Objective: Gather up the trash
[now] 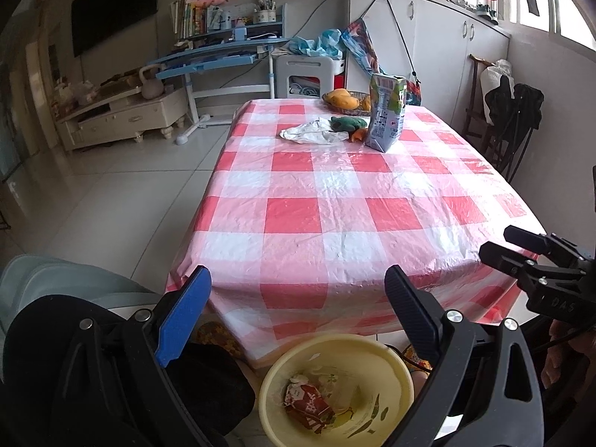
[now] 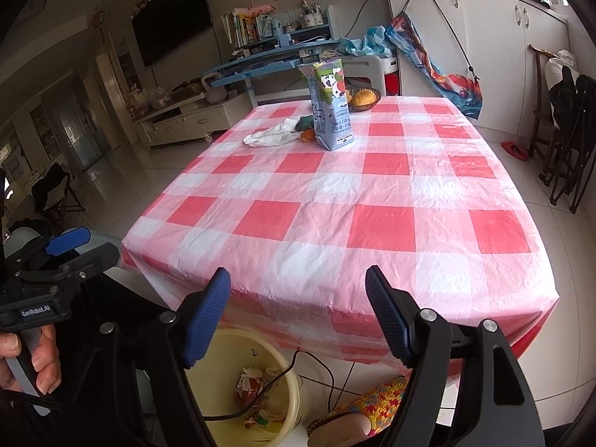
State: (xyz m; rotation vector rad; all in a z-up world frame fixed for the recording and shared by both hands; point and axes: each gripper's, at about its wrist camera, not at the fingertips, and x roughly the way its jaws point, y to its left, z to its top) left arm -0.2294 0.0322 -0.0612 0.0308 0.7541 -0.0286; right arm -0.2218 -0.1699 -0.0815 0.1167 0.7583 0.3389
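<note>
Checked red-and-white cloth covers the table, bare along its near half. At the far end a milk carton stands upright, with a crumpled white wrapper, a green scrap and an orange bit just beside it, and a fruit bowl behind. Below the near edge a yellow bin sits on the floor, holding a red packet; a black cable droops into it. Left gripper and right gripper hang above the bin, both spread wide and holding nothing.
</note>
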